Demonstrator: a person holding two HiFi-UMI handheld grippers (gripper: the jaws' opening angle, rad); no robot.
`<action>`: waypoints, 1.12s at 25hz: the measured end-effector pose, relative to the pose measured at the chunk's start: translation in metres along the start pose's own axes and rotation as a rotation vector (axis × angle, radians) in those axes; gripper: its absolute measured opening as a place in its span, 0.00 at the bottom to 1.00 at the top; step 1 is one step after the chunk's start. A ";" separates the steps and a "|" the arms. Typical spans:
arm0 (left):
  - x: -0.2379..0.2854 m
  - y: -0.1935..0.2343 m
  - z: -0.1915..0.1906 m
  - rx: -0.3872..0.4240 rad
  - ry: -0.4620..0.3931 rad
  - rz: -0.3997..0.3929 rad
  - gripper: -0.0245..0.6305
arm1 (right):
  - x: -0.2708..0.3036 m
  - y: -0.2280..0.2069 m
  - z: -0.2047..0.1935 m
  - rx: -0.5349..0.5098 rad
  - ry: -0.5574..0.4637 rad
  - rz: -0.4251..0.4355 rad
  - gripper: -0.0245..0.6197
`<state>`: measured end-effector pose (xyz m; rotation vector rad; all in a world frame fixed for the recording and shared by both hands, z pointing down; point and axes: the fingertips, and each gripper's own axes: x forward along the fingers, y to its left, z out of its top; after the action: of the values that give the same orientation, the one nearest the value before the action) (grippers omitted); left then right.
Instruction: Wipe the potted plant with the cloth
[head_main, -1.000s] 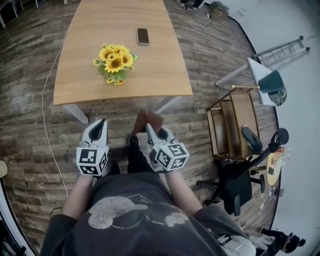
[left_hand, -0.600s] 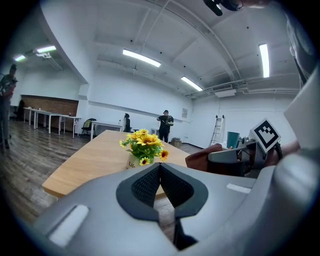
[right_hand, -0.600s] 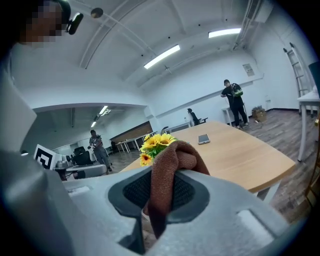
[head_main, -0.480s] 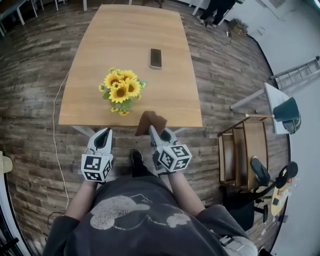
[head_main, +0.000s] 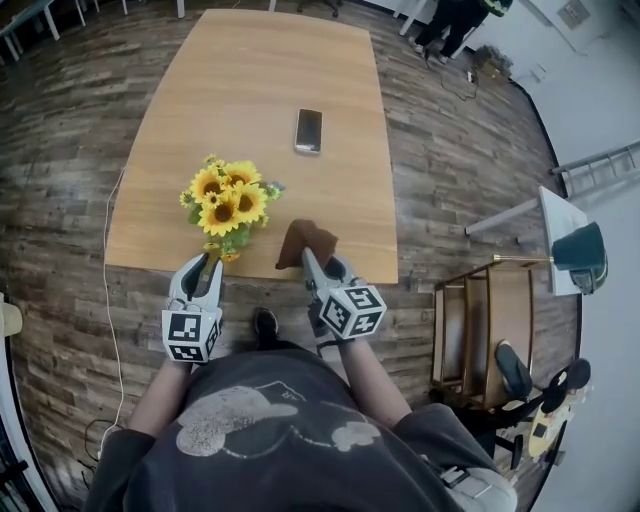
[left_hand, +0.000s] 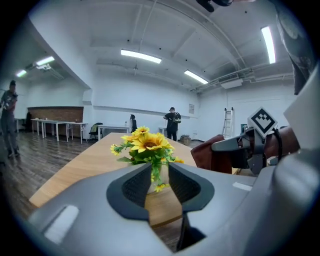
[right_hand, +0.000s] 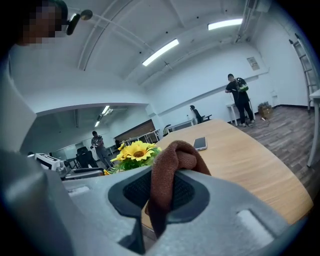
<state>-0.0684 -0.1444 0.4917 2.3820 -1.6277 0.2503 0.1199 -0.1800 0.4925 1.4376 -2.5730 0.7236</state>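
Both grippers are now reaching the near edge of the table (head_main: 250, 90); a second ago they were hanging over the wooden floor (head_main: 60, 130), short of it.

Left gripper (head_main: 207, 262) is pointing away from the person, its tips over the near edge of the table, just beside the potted plant (head_main: 225, 205). In the left gripper view, this gripper (left_hand: 160, 175) is showing its jaws a small way apart. They have just been opening, and nothing is sitting between the pads. The potted plant (left_hand: 145, 147), a bunch of yellow sunflowers with green leaves, is showing through the narrow gap, a little beyond the tips.

Right gripper (head_main: 310, 258) is pointing the same way, to the right of the left one. It is clamping a brown cloth (head_main: 305, 243), which is bunching up past the tips over the table's near edge. In the right gripper view, this gripper (right_hand: 162, 192) is pinching the cloth (right_hand: 172, 165) between its dark pads, with a fold humping above and a tail hanging below. The potted plant (right_hand: 135, 152) is standing to the left of the cloth, near it but not touching.

Farther along the table, a phone (head_main: 308, 130) is lying flat, well apart from the plant. At the far end of the room a person (right_hand: 237, 97) is standing.
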 end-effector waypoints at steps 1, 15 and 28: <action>0.003 0.002 -0.001 0.018 -0.003 0.028 0.29 | 0.004 -0.002 0.000 -0.005 0.009 0.009 0.12; 0.046 0.007 -0.061 0.062 0.118 0.175 0.92 | 0.042 -0.022 -0.002 -0.030 0.100 0.125 0.12; 0.109 0.028 -0.054 0.045 0.140 0.262 0.98 | 0.060 -0.040 0.010 -0.058 0.132 0.042 0.12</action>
<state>-0.0553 -0.2354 0.5760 2.1238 -1.8806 0.4942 0.1211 -0.2486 0.5163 1.2782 -2.5094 0.7177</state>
